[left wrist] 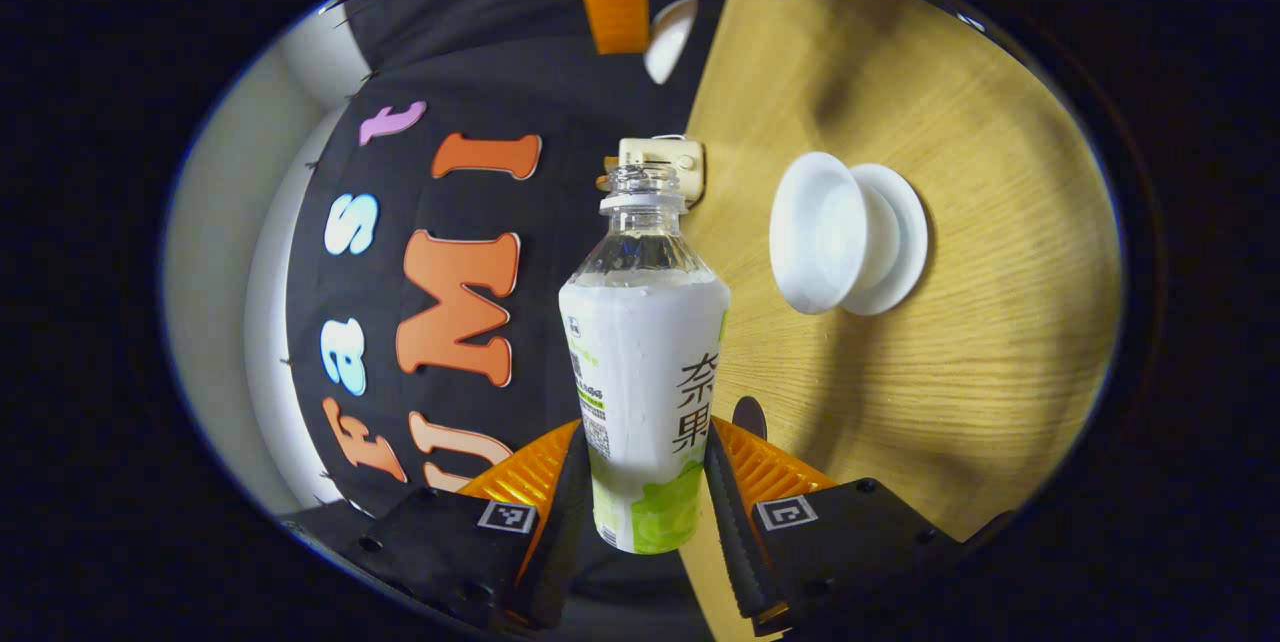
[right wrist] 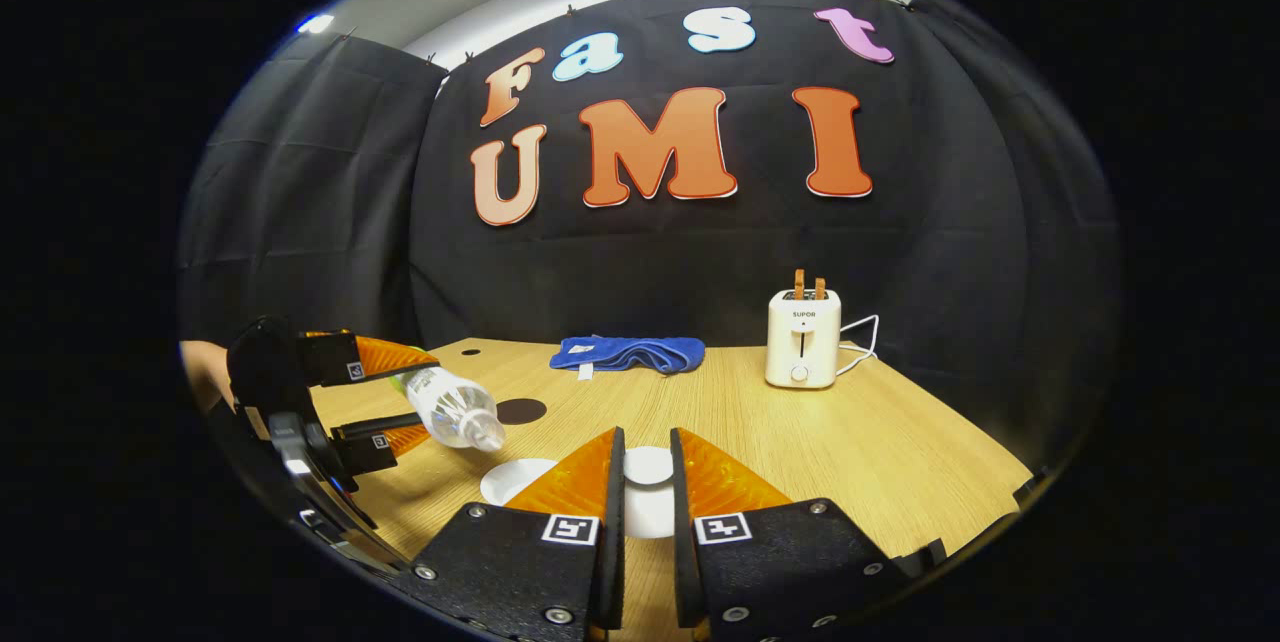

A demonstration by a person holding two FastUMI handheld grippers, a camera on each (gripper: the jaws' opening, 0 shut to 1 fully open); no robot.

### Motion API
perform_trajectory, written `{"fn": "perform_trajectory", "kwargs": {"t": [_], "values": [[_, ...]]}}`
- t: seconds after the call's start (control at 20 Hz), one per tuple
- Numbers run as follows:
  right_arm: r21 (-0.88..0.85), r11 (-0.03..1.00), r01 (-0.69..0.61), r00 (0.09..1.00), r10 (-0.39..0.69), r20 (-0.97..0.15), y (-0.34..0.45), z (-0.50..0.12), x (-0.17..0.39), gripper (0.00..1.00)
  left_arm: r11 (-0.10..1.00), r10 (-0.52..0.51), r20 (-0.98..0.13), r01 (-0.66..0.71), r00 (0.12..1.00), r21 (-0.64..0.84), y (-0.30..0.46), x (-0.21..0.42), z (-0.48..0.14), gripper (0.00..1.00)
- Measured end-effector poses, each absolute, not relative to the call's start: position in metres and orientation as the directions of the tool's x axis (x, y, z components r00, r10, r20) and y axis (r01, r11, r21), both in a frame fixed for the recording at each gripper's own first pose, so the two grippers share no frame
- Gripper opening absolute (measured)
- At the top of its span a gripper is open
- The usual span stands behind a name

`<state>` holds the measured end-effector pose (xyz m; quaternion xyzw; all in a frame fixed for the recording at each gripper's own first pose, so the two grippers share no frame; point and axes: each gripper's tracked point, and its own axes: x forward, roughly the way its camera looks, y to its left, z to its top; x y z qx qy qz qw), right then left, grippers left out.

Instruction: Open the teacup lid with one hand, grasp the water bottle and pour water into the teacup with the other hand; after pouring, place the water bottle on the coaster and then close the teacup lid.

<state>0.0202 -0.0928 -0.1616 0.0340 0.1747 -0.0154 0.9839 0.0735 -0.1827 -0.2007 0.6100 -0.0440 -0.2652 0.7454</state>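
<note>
The pouring step is in hand — the left tool (left wrist: 645, 482) grips the uncapped water bottle (left wrist: 645, 362), tipped toward the teacup (left wrist: 835, 232) at centre-right, while the right tool (right wrist: 647, 492) pinches the white lid (right wrist: 648, 467) — next, tilt further.

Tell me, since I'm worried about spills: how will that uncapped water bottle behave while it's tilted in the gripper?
The water bottle looks thin clear plastic, so it may flex under the left gripper. It's capless and about full to the shoulder, so probably heavyish and quick to spill. The smooth label may slip.
</note>
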Motion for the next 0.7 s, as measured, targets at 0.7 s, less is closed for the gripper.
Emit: {"fn": "perform_trajectory", "kwargs": {"t": [0.7], "values": [[0.029, 0.999, 0.017, 0.941, -0.006, -0.338, -0.055, -0.161, 0.08, 0.2, 0.808, -0.441, -0.108, 0.447, 0.891, 0.385, -0.164, 0.184, -0.141, 0.65]]}}
